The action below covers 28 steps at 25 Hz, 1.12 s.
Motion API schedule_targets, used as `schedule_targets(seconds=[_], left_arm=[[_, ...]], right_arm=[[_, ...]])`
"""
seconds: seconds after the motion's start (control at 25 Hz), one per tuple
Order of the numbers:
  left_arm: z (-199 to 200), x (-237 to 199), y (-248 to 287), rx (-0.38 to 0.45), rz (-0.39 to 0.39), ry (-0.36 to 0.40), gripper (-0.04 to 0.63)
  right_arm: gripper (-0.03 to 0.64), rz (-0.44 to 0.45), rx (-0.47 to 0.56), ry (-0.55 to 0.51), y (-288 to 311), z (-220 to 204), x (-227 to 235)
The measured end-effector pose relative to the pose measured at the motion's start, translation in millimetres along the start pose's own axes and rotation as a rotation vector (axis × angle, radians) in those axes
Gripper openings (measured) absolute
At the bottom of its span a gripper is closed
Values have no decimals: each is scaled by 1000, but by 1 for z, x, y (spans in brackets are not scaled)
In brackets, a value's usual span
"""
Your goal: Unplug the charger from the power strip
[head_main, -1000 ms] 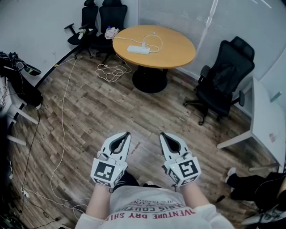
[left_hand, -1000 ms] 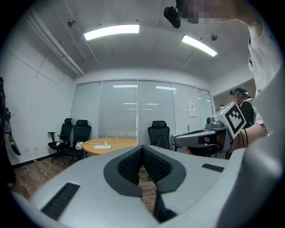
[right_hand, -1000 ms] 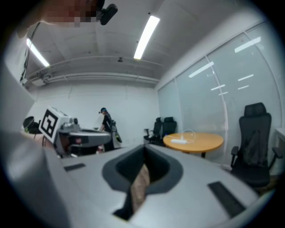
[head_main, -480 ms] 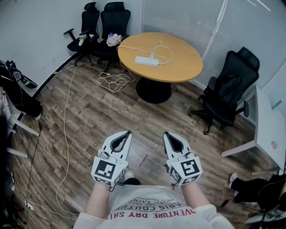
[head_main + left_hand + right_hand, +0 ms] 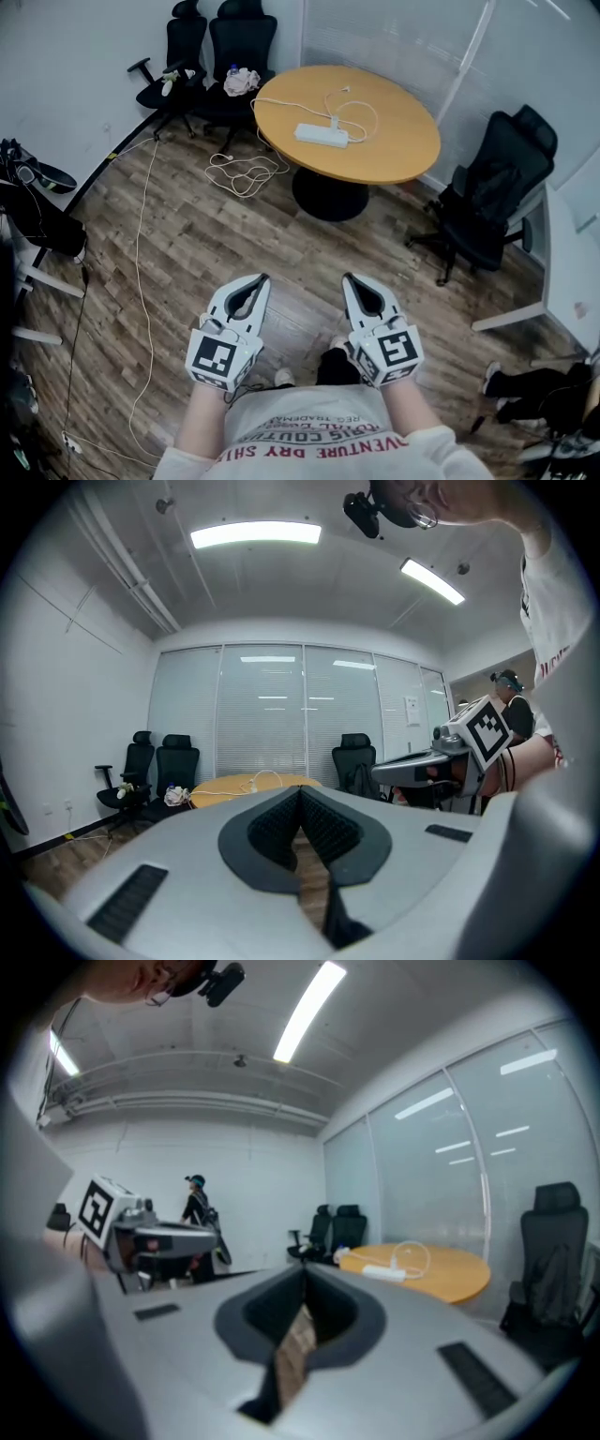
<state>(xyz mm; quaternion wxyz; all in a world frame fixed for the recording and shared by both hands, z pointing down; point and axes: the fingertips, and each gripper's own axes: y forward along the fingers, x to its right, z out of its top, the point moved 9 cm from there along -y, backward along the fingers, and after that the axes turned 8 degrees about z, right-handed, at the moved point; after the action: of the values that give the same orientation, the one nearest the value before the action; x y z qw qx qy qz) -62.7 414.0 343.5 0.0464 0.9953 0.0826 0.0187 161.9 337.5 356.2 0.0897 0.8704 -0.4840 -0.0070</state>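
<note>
In the head view, the white power strip [image 5: 322, 135] lies on the round wooden table [image 5: 398, 155] in the upper centre of the frame. The charger [image 5: 335, 122] is plugged in near its right end, and a white cable [image 5: 372, 111] loops away from it. The left gripper [image 5: 254, 280] and right gripper [image 5: 353, 279] sit low in the frame, well apart from the table. Each has its jaws pressed together with nothing between them.
</note>
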Motion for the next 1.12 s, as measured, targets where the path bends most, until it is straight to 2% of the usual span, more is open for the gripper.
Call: schedule_targets(seconds=[0.12, 0.32, 0.6, 0.84, 1.12], left_arm=[[-4, -9, 25, -20, 30, -18, 34], [-1, -21, 87, -10, 83, 1, 34], [16, -14, 212, 26, 126, 4, 34], [18, -2, 305, 6, 139, 2, 34], [14, -14, 380, -44, 103, 16, 34]], right_arm=[[29, 18, -2, 8, 27, -1, 27], [29, 68, 9, -3, 73, 5, 90], [29, 130, 5, -50, 125, 31, 211], [29, 133, -7, -9, 150, 34, 306], [29, 74, -44, 40, 179, 28, 372]])
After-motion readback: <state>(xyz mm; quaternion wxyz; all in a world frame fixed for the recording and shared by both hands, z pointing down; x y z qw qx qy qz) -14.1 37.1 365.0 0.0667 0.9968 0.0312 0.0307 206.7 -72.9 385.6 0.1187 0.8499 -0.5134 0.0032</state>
